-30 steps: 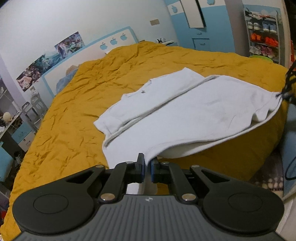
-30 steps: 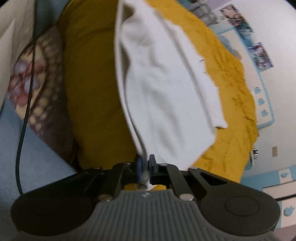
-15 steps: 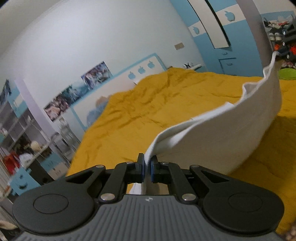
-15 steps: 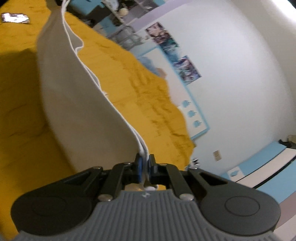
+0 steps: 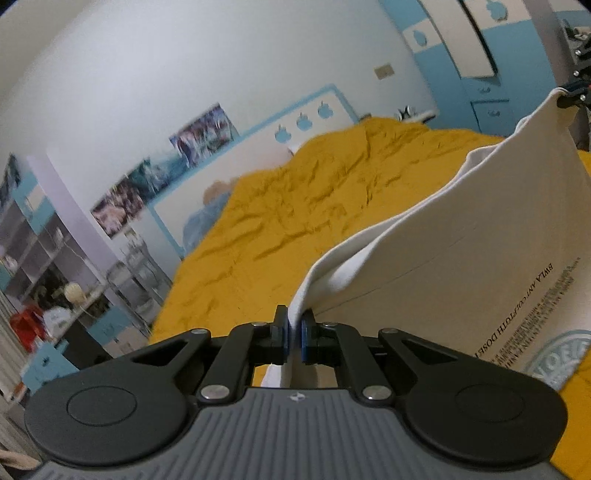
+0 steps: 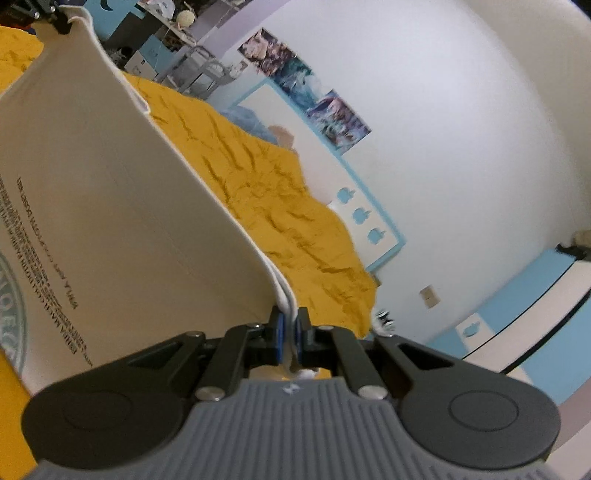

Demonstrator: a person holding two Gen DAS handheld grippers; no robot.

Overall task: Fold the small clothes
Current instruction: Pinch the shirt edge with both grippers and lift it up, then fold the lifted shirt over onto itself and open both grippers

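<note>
A white T-shirt (image 5: 461, 251) with dark lettering and a round teal print hangs stretched in the air over the bed. My left gripper (image 5: 293, 338) is shut on one corner of its hem. In the left wrist view the right gripper (image 5: 572, 94) shows at the far upper right, clamped on the other corner. In the right wrist view the T-shirt (image 6: 110, 206) runs up and left from my right gripper (image 6: 290, 339), which is shut on the doubled edge. The left gripper (image 6: 51, 14) pinches the far corner at the top left. The shirt's lower part is out of view.
A bed with a crumpled mustard-yellow cover (image 5: 295, 206) lies below the shirt, with a white and blue headboard (image 5: 295, 125) against the wall. Shelves and a desk (image 5: 55, 280) stand at the left. A blue and white wardrobe (image 5: 472, 55) is at the right.
Both grippers have risen and swung, lifting the T-shirt off the bed. It lay flat on the cover a second ago and now hangs taut between them with its print showing.
</note>
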